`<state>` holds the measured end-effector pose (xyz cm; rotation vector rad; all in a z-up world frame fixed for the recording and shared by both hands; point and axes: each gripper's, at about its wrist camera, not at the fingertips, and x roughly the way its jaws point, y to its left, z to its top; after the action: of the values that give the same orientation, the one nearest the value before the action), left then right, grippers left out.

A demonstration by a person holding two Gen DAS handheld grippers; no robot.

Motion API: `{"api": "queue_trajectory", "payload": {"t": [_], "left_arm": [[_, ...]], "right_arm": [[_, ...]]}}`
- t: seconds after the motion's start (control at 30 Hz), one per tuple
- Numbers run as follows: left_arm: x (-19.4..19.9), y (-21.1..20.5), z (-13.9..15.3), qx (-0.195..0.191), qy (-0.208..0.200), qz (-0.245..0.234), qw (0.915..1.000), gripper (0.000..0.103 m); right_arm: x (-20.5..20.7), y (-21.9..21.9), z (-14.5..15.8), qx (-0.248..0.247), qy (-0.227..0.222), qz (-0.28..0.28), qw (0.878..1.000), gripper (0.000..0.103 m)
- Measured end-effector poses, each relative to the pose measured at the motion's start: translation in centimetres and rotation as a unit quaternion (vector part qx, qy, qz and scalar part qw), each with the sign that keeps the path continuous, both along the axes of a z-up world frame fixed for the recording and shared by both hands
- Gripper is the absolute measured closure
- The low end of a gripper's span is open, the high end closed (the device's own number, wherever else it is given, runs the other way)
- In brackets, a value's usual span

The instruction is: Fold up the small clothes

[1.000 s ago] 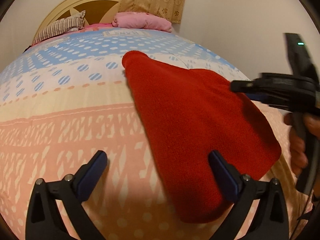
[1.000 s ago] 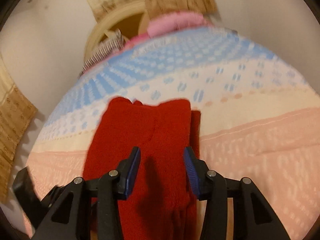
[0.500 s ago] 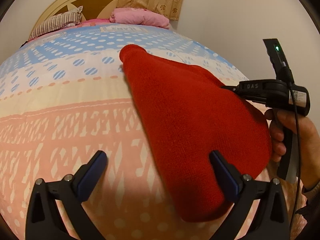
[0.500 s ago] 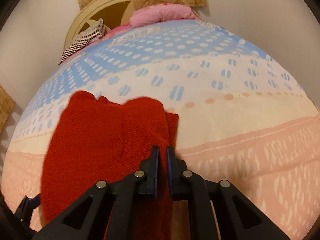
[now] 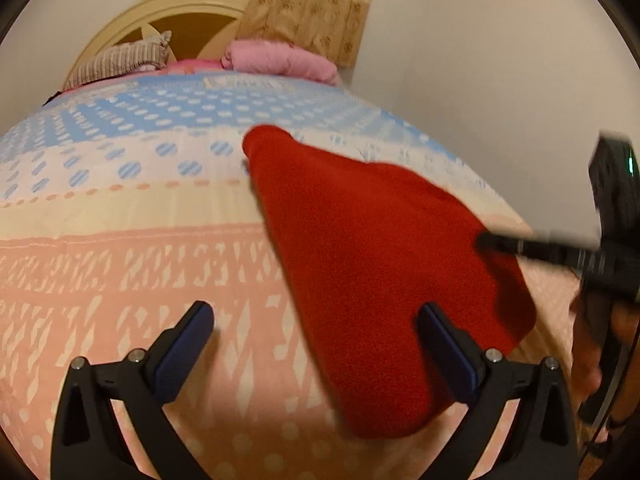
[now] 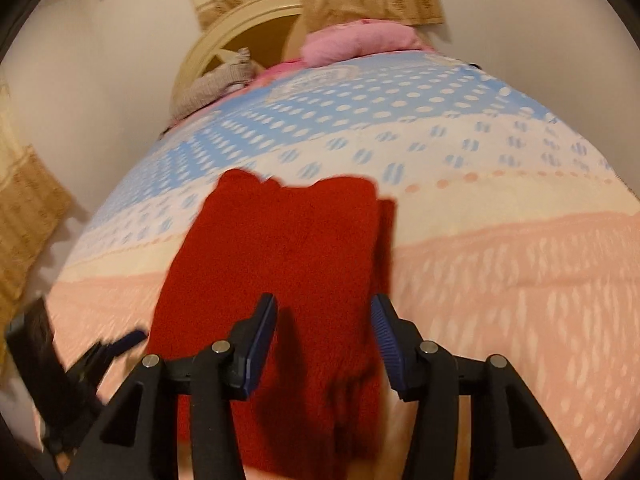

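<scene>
Bed (image 5: 120,256) under a blue, cream and pink patterned cover, pink pillow (image 5: 280,58) and striped pillow (image 5: 120,60) at the headboard edge. Red folded garment (image 6: 272,264) lying flat on the cover's pink and cream bands, toward the right edge. Left gripper (image 5: 316,344) wide open, one finger over the garment's near end. Right gripper (image 6: 324,340) opening above the garment, pads clear of the cloth.

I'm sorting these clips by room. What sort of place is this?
Most likely a bedroom. The red garment lies on a bed with a patterned quilt, a rounded headboard stands at the far end with a pink pillow against it, and curtains hang behind.
</scene>
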<state>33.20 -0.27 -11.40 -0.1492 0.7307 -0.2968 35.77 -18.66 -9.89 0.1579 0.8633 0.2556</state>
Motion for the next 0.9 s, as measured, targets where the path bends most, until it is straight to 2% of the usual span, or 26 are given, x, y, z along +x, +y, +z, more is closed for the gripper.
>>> {"api": "queue_trajectory", "payload": {"t": [0.07, 0.1, 0.13, 0.17, 0.23, 0.3, 0.37, 0.47, 0.6, 0.67, 0.73, 0.83, 0.9], "left_arm": [[0.0, 0.2, 0.0, -0.003, 0.001, 0.007, 1.0000, 0.000], [0.2, 0.2, -0.1, -0.003, 0.005, 0.009, 0.9999, 0.000], [0.3, 0.2, -0.2, -0.001, 0.010, 0.011, 0.9999, 0.000], [0.5, 0.1, -0.4, 0.002, 0.015, 0.012, 0.9998, 0.000], [0.6, 0.0, -0.5, 0.008, 0.021, 0.014, 0.9997, 0.000], [0.5, -0.2, -0.6, 0.008, 0.025, 0.007, 0.9996, 0.000], [0.5, -0.4, -0.8, 0.013, 0.033, 0.004, 0.9994, 0.000], [0.2, -0.4, -0.9, 0.004, 0.046, -0.004, 0.9989, 0.000], [-3.5, 0.7, -1.2, -0.022, 0.063, -0.004, 0.9977, 0.000], [-4.6, 0.6, -1.4, -0.020, 0.071, -0.010, 0.9972, 0.000], [-5.1, -0.2, -1.2, 0.007, 0.066, -0.007, 0.9978, 0.000], [-3.3, -2.0, -1.9, 0.070, 0.085, 0.008, 0.9939, 0.000], [-2.4, -2.7, -2.0, 0.094, 0.086, 0.022, 0.9916, 0.000]], "right_arm": [[-0.6, 0.1, -0.7, -0.014, 0.008, 0.001, 1.000, 0.053], [-0.8, 0.1, -1.1, -0.008, 0.011, 0.004, 1.000, 0.062], [-1.0, 0.0, -1.4, 0.001, 0.012, 0.009, 1.000, 0.077], [-1.2, -0.1, -1.4, 0.001, 0.008, 0.009, 1.000, 0.079], [-1.6, 0.1, -1.0, -0.010, -0.003, 0.008, 1.000, 0.089], [-2.2, 0.0, -0.2, -0.026, -0.019, -0.002, 0.999, 0.092], [-2.3, -0.4, 0.0, -0.037, -0.021, -0.007, 0.999, 0.092], [-1.4, -1.2, -1.9, -0.053, 0.000, -0.018, 0.998, 0.092], [-1.2, -1.4, -2.0, -0.052, -0.003, -0.022, 0.998, 0.092], [-1.1, -1.2, -1.9, -0.059, -0.003, -0.017, 0.998, 0.092], [-1.0, -1.3, -1.9, -0.052, -0.003, -0.015, 0.999, 0.092], [-1.0, -1.5, -2.0, -0.031, -0.003, -0.019, 0.999, 0.092], [-1.2, -1.3, -2.0, -0.033, -0.005, -0.020, 0.999, 0.092]]}}
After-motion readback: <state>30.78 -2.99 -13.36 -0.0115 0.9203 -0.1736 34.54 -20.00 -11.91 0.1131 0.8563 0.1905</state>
